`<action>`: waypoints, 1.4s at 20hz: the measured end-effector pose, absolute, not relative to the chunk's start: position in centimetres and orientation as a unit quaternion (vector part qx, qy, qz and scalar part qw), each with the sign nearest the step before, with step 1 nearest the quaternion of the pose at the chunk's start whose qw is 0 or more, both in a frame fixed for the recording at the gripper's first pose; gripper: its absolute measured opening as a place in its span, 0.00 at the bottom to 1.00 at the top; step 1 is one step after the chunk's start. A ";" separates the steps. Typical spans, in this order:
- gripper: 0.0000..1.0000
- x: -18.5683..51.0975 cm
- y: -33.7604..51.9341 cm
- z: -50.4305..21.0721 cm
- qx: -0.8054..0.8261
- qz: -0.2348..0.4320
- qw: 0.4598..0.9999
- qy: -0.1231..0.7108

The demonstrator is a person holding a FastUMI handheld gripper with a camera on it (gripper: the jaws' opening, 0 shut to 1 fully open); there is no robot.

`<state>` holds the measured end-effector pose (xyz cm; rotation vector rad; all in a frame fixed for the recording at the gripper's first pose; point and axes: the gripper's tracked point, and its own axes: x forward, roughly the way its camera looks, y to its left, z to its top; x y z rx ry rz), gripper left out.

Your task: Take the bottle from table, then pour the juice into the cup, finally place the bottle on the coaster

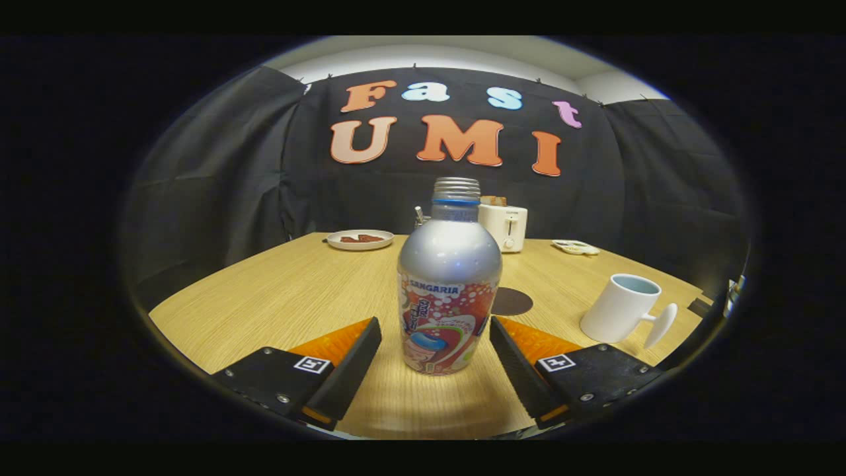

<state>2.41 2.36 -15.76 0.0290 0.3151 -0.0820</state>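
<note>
**Bottle stands between the wide-spread fingers, not gripped**

Bottle (449,291) of silver metal, with a rounded shoulder, a colourful printed wrap on its lower half and a blue ring under the bare threaded neck, stands upright on the light wooden table (264,304). It is between the two fingers of the gripper (436,344). The jaws are wide apart, and a strip of table shows on each side of the bottle, so neither finger touches it.

Just behind the bottle, a little to the right, lies a dark round flat coaster (514,301); the bottle hides part of it. Further right, well apart from the bottle, is a white ceramic cup (621,308). It appears tilted in this view, with its handle pointing to the right, away from the bottle, and its inside is pale blue.

Near the far edge of the table there is a white round plate (360,239) with some brown food on it, to the left. A white toaster (505,226) with toast in its slot stands behind the bottle. To the right of the toaster lies a small flat white object (576,247); I cannot tell what it is.
</note>
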 end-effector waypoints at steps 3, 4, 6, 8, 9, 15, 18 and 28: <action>0.80 2.9 1.8 -15.8 0.012 -0.048 0.986 0.158; 0.78 3.0 1.6 -15.8 0.020 -0.051 0.985 0.162; 0.75 3.3 1.7 -15.7 0.026 -0.048 0.984 0.171; 0.74 3.3 1.0 -14.9 0.022 -0.059 0.984 0.167; 0.73 3.2 0.9 -14.5 0.030 -0.060 0.984 0.165; 0.73 3.2 1.1 -13.1 0.127 -0.073 0.974 0.170; 0.73 3.1 0.4 -11.8 0.187 -0.101 0.962 0.174; 0.73 4.6 -2.4 -8.3 0.416 -0.134 0.891 0.123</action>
